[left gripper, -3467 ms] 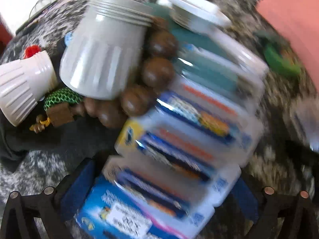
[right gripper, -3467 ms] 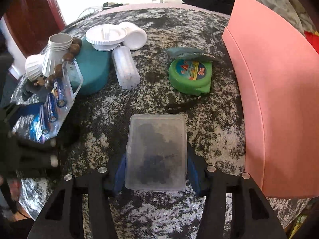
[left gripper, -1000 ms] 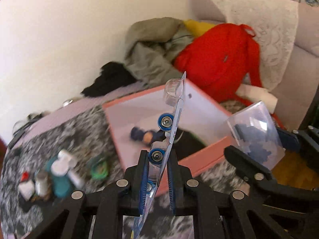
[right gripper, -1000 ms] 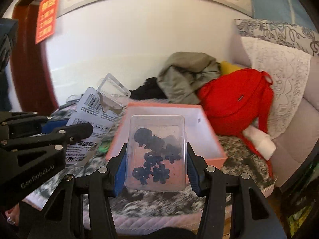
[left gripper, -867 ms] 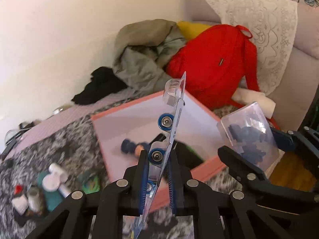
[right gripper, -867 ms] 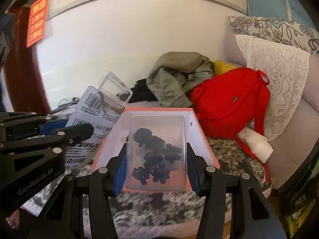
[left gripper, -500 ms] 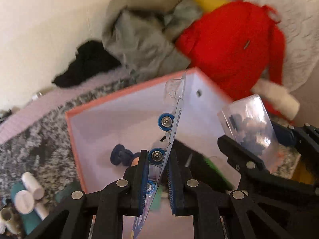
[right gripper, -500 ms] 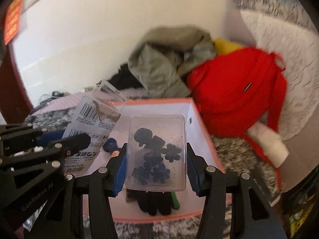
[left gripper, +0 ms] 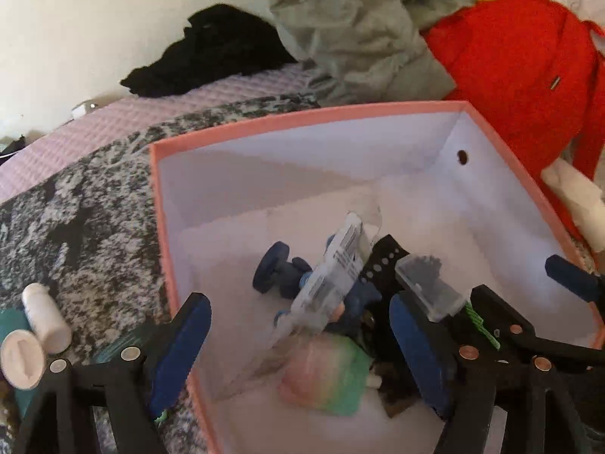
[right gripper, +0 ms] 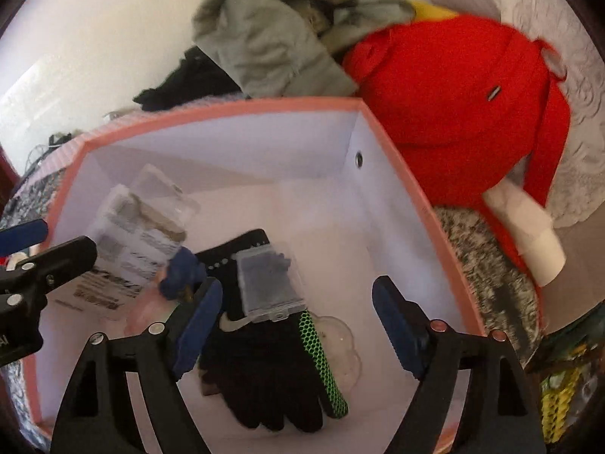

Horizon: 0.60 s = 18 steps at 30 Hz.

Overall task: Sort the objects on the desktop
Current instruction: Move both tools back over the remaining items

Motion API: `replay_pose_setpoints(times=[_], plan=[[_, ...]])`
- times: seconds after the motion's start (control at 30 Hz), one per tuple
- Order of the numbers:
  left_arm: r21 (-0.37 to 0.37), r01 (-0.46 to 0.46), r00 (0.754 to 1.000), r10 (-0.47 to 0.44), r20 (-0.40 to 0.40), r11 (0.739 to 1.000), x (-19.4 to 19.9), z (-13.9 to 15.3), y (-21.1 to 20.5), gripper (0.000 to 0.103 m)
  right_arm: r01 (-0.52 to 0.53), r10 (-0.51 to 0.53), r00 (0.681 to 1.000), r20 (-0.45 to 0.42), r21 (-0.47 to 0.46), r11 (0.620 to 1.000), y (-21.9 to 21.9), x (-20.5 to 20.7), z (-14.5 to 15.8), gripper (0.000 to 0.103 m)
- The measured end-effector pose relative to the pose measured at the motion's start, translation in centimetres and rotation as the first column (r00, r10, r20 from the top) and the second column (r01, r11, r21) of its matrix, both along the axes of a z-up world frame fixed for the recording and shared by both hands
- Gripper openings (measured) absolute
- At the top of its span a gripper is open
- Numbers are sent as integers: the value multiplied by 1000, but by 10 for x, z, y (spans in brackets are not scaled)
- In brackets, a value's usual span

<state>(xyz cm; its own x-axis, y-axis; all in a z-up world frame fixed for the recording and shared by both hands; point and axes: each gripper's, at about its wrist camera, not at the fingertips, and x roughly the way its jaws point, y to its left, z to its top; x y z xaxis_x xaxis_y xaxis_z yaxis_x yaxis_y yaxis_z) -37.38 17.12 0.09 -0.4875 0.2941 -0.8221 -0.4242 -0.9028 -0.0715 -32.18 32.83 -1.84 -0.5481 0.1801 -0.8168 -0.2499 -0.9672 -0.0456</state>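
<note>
A: Status?

B: Both my grippers are over the pink box (right gripper: 242, 108), white inside, sitting on the speckled blanket (left gripper: 75, 196). Red bag (right gripper: 465, 87) and grey jacket (right gripper: 272, 38) sit behind it.

A: Jaws?

B: Left gripper (left gripper: 298, 344) is spread wide, holding nothing. Right gripper (right gripper: 297, 325) likewise: jaws apart, nothing between the pads.

A: Where are the items?

B: In the box. Black glove (right gripper: 272, 370) with a green mesh edge lies on the floor. Battery pack (right gripper: 132, 234) is tilted toward the left wall, blurred, above a blue toy (right gripper: 181, 272). Clear case (right gripper: 270, 283) of dark bits sits over the glove's cuff, also blurred; can't tell whether it's resting. There's a pastel blurry thing (left gripper: 329, 378) near my left pads.

A: Outside the box?

B: White bottle (left gripper: 45, 317) and white cap (left gripper: 20, 359) on the blanket, well left of it.
</note>
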Motion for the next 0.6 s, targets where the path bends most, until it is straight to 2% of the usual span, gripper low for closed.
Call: replay_pose_setpoints(times=[0.2, 0.33, 0.5, 0.6], plan=[[22, -39, 997, 40, -69, 999, 42, 42, -45, 82, -53, 57, 993, -104, 45, 998, -40, 45, 56, 91], [44, -92, 989, 96, -111, 995, 73, 66, -88, 85, -117, 130, 976, -174, 88, 989, -86, 83, 90, 94], [53, -181, 973, 187, -138, 982, 113, 79, -157, 86, -230, 249, 943, -219, 109, 967, -156, 114, 111, 96], [41, -247, 958, 250, -140, 968, 133, 74, -206, 89, -298, 317, 920, -232, 117, 947, -197, 126, 110, 100]])
